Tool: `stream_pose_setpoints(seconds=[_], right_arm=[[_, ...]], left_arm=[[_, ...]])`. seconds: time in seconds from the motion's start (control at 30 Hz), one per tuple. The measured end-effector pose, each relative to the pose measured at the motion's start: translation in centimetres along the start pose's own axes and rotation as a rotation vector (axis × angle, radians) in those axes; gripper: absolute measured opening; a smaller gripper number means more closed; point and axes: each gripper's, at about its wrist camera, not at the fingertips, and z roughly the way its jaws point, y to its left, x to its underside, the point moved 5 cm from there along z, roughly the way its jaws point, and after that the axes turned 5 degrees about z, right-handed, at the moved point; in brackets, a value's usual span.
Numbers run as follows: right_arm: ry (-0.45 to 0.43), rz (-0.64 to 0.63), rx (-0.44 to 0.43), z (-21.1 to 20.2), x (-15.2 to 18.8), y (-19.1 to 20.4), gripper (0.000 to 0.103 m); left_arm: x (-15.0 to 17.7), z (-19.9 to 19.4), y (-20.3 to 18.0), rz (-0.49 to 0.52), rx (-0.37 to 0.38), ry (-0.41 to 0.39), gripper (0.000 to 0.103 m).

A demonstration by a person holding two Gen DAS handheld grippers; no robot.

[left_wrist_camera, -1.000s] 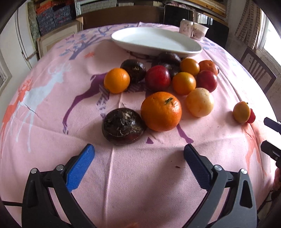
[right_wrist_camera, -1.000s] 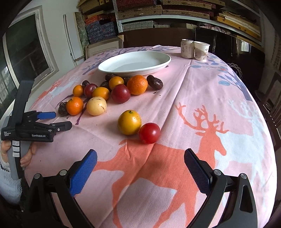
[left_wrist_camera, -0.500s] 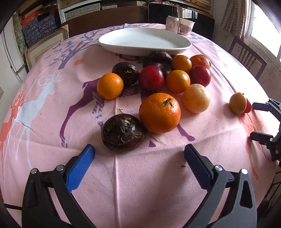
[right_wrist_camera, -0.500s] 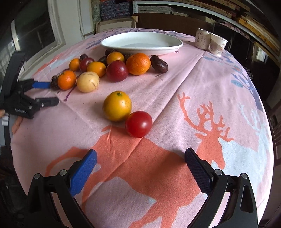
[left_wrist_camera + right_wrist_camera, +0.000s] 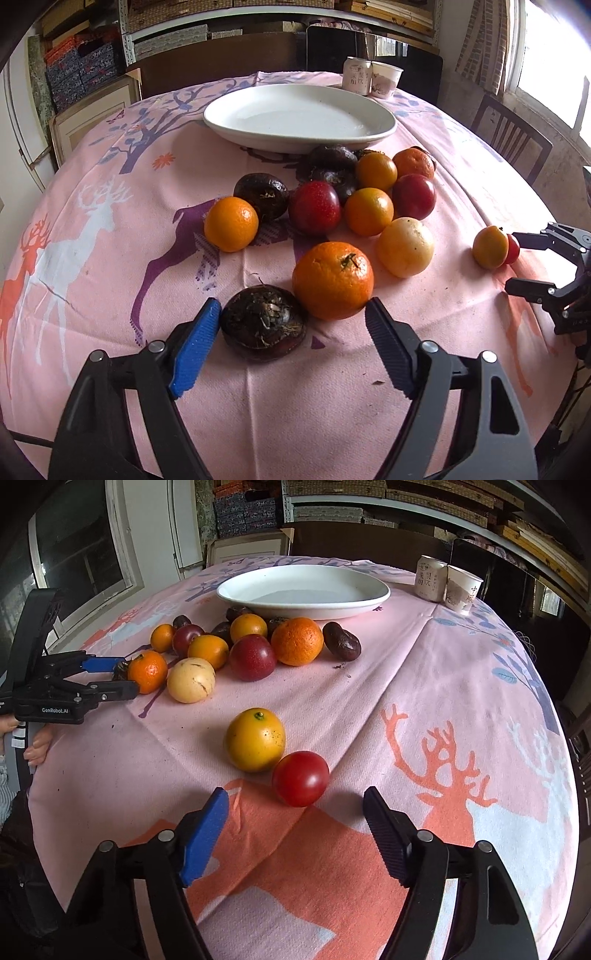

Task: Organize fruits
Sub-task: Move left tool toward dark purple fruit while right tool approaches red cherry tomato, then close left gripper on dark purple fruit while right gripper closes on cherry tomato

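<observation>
Several fruits lie on a pink deer-print tablecloth in front of an empty white plate [image 5: 299, 118]. My left gripper [image 5: 293, 328] is open, its jaws on either side of a dark brown round fruit [image 5: 264, 323], with a big orange [image 5: 332, 280] just beyond the right jaw. My right gripper [image 5: 295, 821] is open just in front of a red tomato [image 5: 301, 778] that touches a yellow-orange fruit [image 5: 255, 739]. The plate also shows in the right wrist view [image 5: 303, 590]. Each gripper shows in the other's view, the right gripper [image 5: 535, 264] and the left gripper [image 5: 114, 677].
A can [image 5: 430, 578] and a paper cup [image 5: 461, 589] stand behind the plate. A wooden chair [image 5: 509, 136] is at the table's right side. Shelves with boxes fill the back wall. The table edge curves close below both grippers.
Both grippers have moved forward. The left one now has the dark fruit between its jaws. The right one has come close to the tomato.
</observation>
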Motion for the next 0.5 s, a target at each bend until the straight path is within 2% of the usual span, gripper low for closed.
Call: stream_pose_setpoints(seconds=[0.17, 0.23, 0.47, 0.5], right_arm=[[-0.007, 0.019, -0.022, 0.1, -0.1, -0.2, 0.067], [-0.011, 0.019, -0.022, 0.1, -0.3, -0.3, 0.059], [-0.012, 0.006, -0.007, 0.4, -0.7, -0.3, 0.041], [-0.013, 0.003, -0.009, 0.4, -0.6, -0.3, 0.037]], left_arm=[[0.4, -0.2, 0.4, 0.028, 0.034, 0.001, 0.073], [0.6, -0.2, 0.6, 0.047, 0.042, 0.007, 0.068], [0.3, 0.0, 1.2, 0.082, 0.041, -0.003, 0.064], [0.3, 0.2, 1.6, 0.074, 0.048, 0.001, 0.061]])
